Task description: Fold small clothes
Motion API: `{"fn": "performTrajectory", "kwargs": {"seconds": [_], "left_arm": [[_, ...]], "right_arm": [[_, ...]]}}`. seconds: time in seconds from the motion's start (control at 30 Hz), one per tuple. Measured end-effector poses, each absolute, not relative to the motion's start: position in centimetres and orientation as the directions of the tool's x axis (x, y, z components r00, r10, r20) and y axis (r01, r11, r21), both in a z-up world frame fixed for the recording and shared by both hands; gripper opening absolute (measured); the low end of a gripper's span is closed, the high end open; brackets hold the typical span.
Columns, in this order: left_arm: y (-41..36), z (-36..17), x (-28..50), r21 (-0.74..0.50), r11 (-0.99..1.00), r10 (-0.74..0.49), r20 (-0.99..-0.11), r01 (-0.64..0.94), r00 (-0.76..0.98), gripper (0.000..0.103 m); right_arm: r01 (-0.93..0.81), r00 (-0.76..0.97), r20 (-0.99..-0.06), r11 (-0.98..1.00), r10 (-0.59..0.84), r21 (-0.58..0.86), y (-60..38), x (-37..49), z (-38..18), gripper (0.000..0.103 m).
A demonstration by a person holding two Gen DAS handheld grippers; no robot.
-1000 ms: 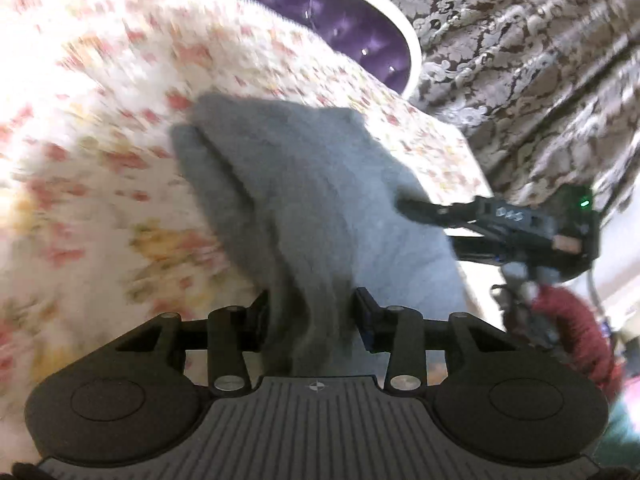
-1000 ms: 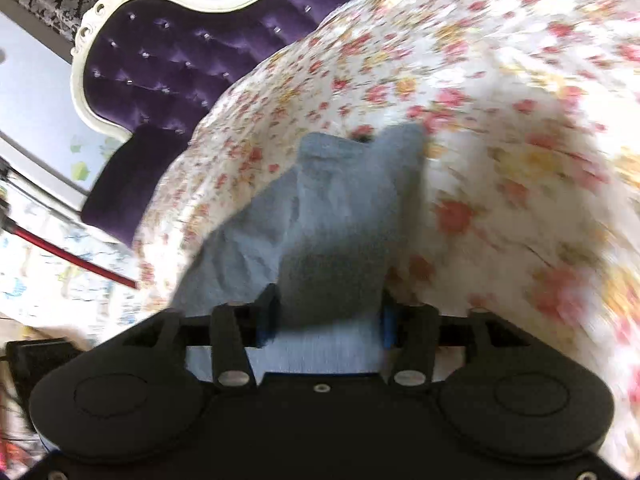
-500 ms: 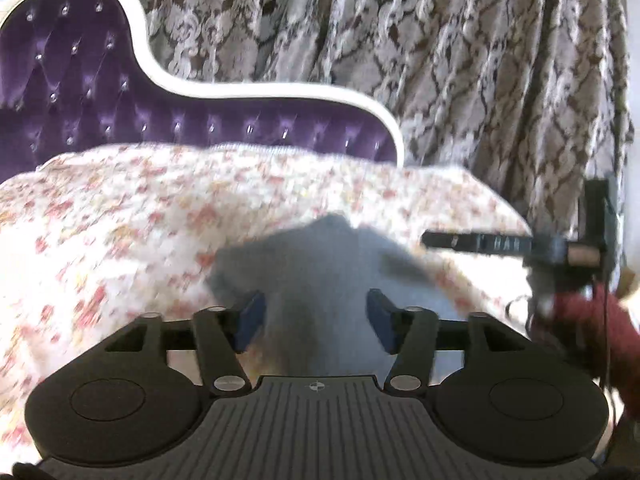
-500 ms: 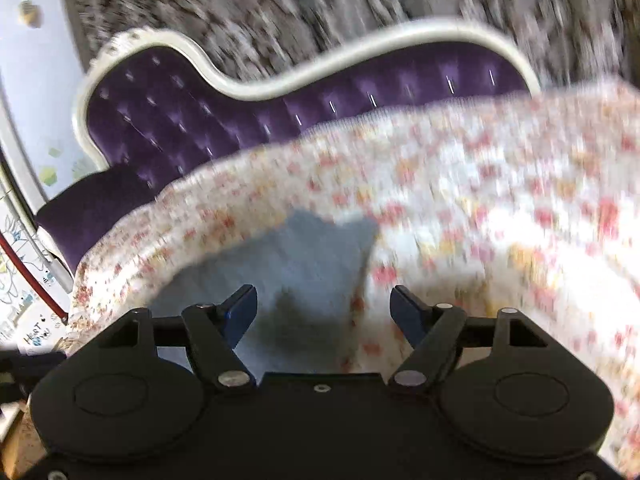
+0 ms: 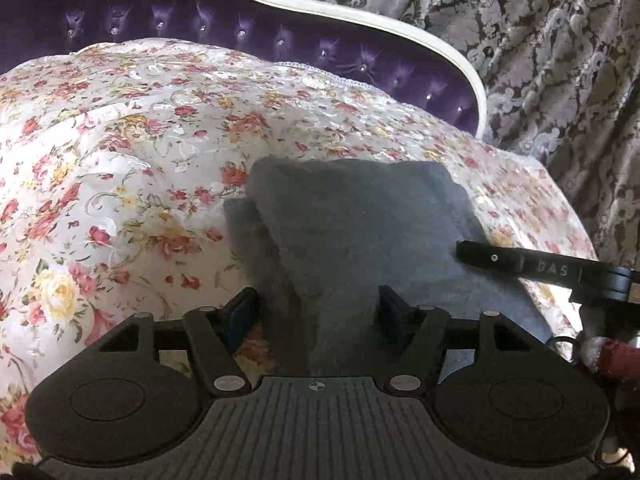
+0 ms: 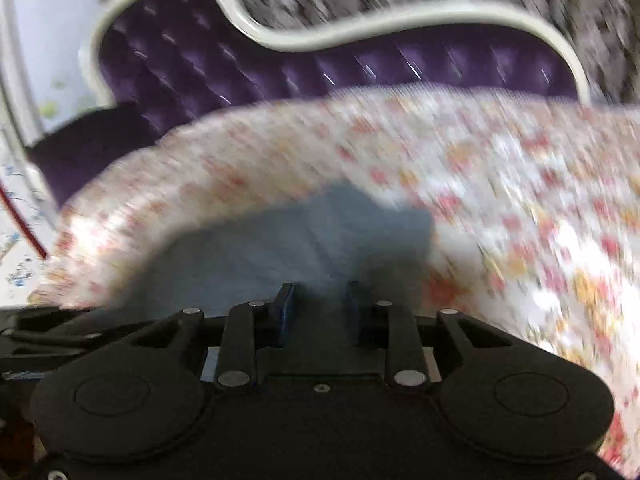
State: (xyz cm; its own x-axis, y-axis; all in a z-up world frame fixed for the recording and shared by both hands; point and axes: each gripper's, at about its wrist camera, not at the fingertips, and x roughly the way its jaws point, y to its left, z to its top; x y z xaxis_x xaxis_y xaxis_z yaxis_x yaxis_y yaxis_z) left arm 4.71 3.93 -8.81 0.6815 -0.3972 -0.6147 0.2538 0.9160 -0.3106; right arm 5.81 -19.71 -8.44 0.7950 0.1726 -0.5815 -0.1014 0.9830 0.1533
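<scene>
A small grey garment [image 5: 352,232] lies folded on the floral bedcover [image 5: 120,152]. In the left wrist view my left gripper [image 5: 316,312] is open, its blue pads either side of the garment's near edge, not closed on it. My right gripper reaches in from the right as a black finger [image 5: 520,264] at the garment's right edge. In the blurred right wrist view the garment [image 6: 280,240] lies ahead. My right gripper [image 6: 320,312] has its jaws narrowed with a gap left; cloth shows between them, but I cannot tell whether they grip it.
A purple tufted headboard with a white frame [image 5: 320,8] stands behind the bed. A patterned grey curtain [image 5: 560,60] hangs at the back right. The floral cover [image 6: 520,200] spreads wide to the right. A red sleeve [image 5: 612,360] shows at the right edge.
Both grippers let go of the grey garment and opened about half a second ago; it now lies folded on the bed. The right jaws have since narrowed. The right camera is still moving.
</scene>
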Motion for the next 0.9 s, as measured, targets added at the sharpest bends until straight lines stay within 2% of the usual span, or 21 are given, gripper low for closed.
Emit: {"fn": "performTrajectory", "kwargs": {"seconds": [0.1,0.3,0.43,0.53,0.57,0.6,0.67,0.73,0.77,0.8,0.9], "left_arm": [[3.6,-8.6,4.2,-0.284,0.926,-0.376,-0.614,0.250,0.694,0.067],[3.6,-8.7,3.3,-0.246,0.939,-0.342,-0.607,0.240,0.717,0.084],[4.5,-8.4,1.7,-0.249,0.943,-0.329,-0.595,0.221,0.734,0.087],[4.8,-8.0,0.6,-0.213,0.955,-0.295,-0.590,0.208,0.752,0.088],[4.8,-7.8,0.2,-0.195,0.959,-0.284,-0.589,0.207,0.757,0.088],[4.7,-7.6,-0.2,-0.177,0.962,-0.273,-0.588,0.208,0.761,0.088],[4.6,-7.0,-0.9,-0.126,0.971,-0.237,-0.593,0.203,0.770,0.087],[4.4,-6.5,-1.7,-0.075,0.979,-0.197,-0.591,0.190,0.782,0.087],[4.2,-6.1,-2.2,-0.052,0.983,-0.171,-0.588,0.174,0.791,0.087],[4.0,-5.5,-2.6,-0.026,0.988,-0.137,-0.589,0.151,0.797,0.087],[3.2,-3.9,-3.2,0.050,0.994,-0.048,-0.607,0.098,0.793,0.087]], "right_arm": [[-0.081,0.798,-0.571,0.973,0.193,0.216,-20.9,5.8,-9.0,0.032],[-0.080,0.814,-0.562,0.987,0.146,0.141,-19.8,4.8,-9.0,0.032],[-0.083,0.820,-0.560,0.993,0.113,0.079,-19.1,3.6,-8.4,0.039],[-0.093,0.827,-0.557,0.996,0.078,0.001,-18.0,2.4,-7.9,0.059],[-0.089,0.830,-0.556,0.996,0.056,-0.032,-17.6,1.7,-7.7,0.072],[-0.083,0.828,-0.559,0.995,0.037,-0.058,-17.3,1.2,-7.7,0.079],[-0.090,0.826,-0.562,0.994,0.041,-0.059,-17.0,-0.2,-7.7,0.077],[-0.087,0.819,-0.571,0.995,0.046,-0.045,-17.0,-1.5,-7.7,0.084],[-0.079,0.818,-0.574,0.996,0.039,-0.045,-17.0,-2.3,-7.6,0.092],[-0.071,0.817,-0.575,0.996,0.032,-0.046,-17.0,-3.0,-7.6,0.096],[-0.044,0.829,-0.558,0.999,0.028,-0.015,-17.0,-4.9,-6.9,0.103]]}}
